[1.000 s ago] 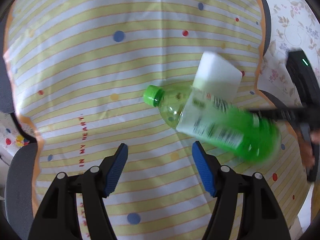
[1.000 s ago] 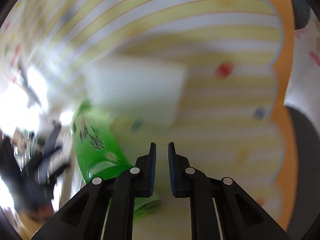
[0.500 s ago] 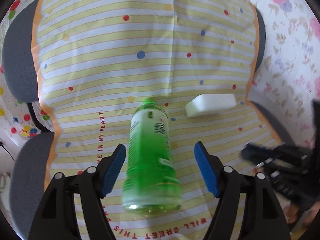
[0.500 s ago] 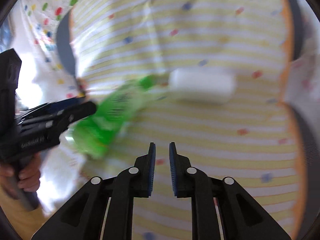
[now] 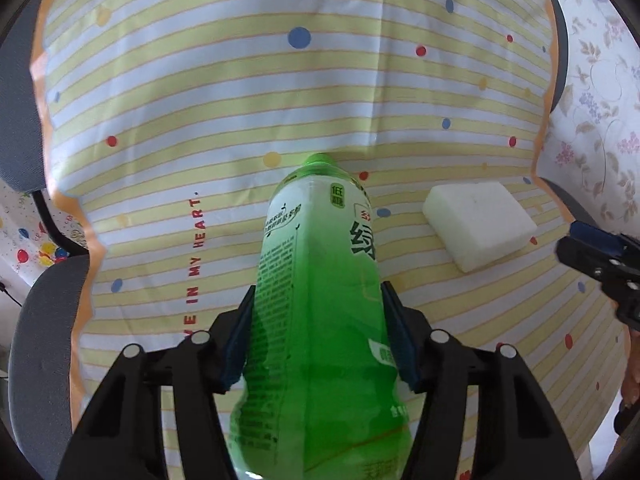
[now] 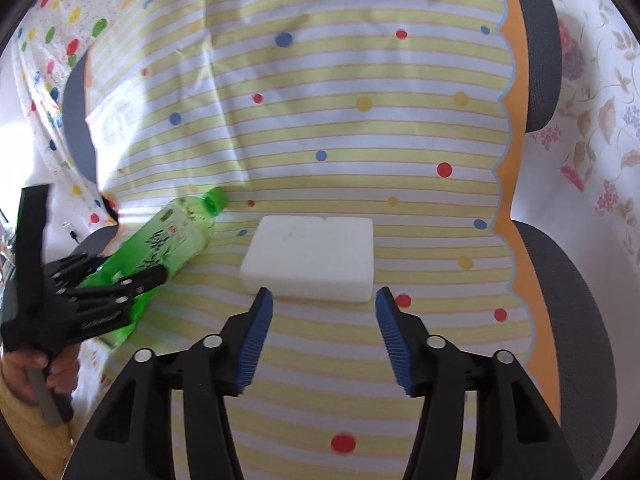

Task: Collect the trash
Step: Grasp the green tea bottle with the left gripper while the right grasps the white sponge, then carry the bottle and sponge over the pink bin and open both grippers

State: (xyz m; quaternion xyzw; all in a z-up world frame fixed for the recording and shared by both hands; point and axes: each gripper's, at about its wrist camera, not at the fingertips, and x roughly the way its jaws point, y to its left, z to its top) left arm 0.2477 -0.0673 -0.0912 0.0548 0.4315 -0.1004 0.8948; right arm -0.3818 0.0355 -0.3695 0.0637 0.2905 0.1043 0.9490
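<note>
A green plastic bottle point(image 5: 320, 300) with a printed label lies between the blue pads of my left gripper point(image 5: 318, 328), cap pointing away; the pads press both its sides. It also shows in the right wrist view point(image 6: 160, 248), held by the left gripper point(image 6: 120, 284). A white foam block point(image 6: 312, 264) lies flat on the striped cloth just beyond my open, empty right gripper point(image 6: 324, 308). In the left wrist view the block point(image 5: 478, 224) lies right of the bottle, and a right gripper fingertip point(image 5: 588, 240) enters from the right edge.
A yellow-and-white striped cloth with coloured dots point(image 5: 280, 92) covers the surface, with an orange scalloped edge point(image 6: 508, 160). Grey chair parts point(image 6: 560, 320) stand around it. A floral cloth point(image 5: 600, 100) lies to the right.
My left gripper has closed its pads on the bottle, which now points straight away. My right gripper has opened from shut and now faces the foam block.
</note>
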